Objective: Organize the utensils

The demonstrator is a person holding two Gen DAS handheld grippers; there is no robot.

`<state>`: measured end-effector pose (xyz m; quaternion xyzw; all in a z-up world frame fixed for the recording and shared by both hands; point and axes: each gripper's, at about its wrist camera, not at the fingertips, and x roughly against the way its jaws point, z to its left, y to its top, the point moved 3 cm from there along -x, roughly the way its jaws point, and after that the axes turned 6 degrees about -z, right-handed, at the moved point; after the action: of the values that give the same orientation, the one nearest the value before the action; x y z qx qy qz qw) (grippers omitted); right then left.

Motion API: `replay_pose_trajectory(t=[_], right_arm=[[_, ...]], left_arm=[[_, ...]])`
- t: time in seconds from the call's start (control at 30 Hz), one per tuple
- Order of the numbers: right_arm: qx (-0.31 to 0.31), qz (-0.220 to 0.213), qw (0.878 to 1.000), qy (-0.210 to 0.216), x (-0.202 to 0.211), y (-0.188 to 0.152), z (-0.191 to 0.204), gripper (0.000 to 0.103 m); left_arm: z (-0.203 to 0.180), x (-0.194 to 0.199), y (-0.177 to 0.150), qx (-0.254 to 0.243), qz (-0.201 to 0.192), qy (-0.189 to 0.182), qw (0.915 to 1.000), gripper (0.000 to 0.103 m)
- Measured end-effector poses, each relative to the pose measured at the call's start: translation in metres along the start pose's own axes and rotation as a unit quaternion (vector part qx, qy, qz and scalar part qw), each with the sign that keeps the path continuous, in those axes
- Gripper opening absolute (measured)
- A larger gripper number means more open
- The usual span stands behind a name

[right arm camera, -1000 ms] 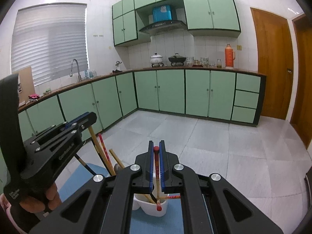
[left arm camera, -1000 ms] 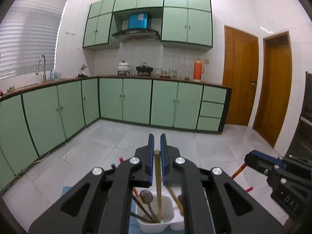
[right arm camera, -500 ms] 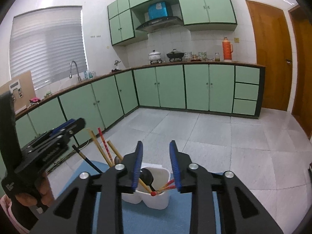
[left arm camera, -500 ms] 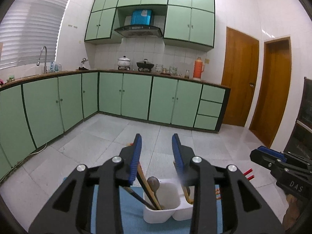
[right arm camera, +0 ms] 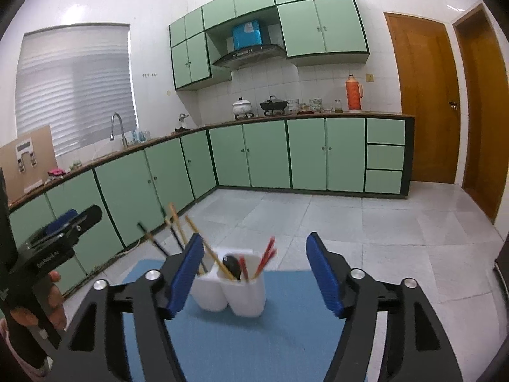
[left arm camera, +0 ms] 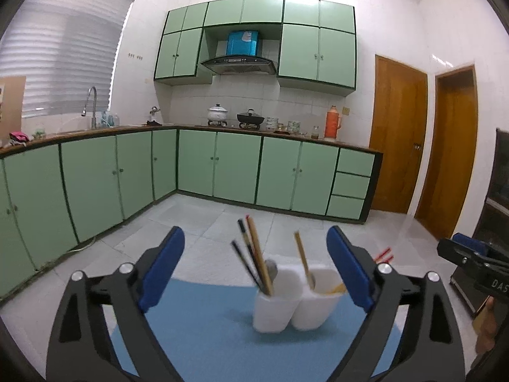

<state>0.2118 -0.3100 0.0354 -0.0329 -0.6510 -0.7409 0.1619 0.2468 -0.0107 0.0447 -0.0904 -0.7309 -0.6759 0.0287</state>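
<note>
A white two-compartment utensil holder (left arm camera: 296,302) stands on a blue mat (left arm camera: 203,328); it also shows in the right wrist view (right arm camera: 229,296). It holds wooden chopsticks (left arm camera: 259,254), dark chopsticks, a spoon (right arm camera: 231,265) and red chopsticks (right arm camera: 266,256). My left gripper (left arm camera: 256,264) is open and empty, pulled back from the holder. My right gripper (right arm camera: 254,270) is open and empty, also back from the holder. Each gripper shows in the other's view: the right one at the right edge (left arm camera: 470,261), the left one at the left (right arm camera: 54,245).
Green floor cabinets (left arm camera: 222,168) run along the far and left walls, with a sink tap (left arm camera: 90,105), pots and an orange flask (left arm camera: 332,122) on the counter. Wooden doors (left arm camera: 397,133) stand at the right. Grey tiled floor lies beyond the mat.
Both grippers opened and let go of the chopsticks they held, which now stand in the holder. Both grippers have drawn back from the holder.
</note>
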Motion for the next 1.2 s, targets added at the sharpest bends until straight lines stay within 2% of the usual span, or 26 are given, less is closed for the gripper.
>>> replay_pose_trajectory(t=[0.17, 0.4, 0.57, 0.83, 1.2], right_arm=[[-0.007, 0.015, 1.0, 0.003, 0.029, -0.025, 0.007, 0.082], [-0.011, 0.03, 0.999, 0.006, 0.063, -0.049, 0.016, 0.089], [-0.001, 0.023, 1.0, 0.017, 0.091, -0.058, 0.027, 0.097], [0.019, -0.003, 0.999, 0.031, 0.127, -0.052, 0.042, 0.097], [0.041, -0.027, 0.998, 0.035, 0.156, -0.048, 0.057, 0.097]], left_arm=[[0.004, 0.034, -0.019, -0.004, 0.021, 0.004, 0.9998, 0.094], [-0.001, 0.074, -0.04, -0.017, 0.043, 0.004, 0.9989, 0.096], [-0.013, 0.101, -0.043, -0.032, 0.044, -0.005, 0.9985, 0.098], [-0.03, 0.142, -0.041, -0.053, 0.026, -0.012, 0.9982, 0.098], [-0.032, 0.176, -0.036, -0.048, 0.006, -0.017, 0.9987, 0.098]])
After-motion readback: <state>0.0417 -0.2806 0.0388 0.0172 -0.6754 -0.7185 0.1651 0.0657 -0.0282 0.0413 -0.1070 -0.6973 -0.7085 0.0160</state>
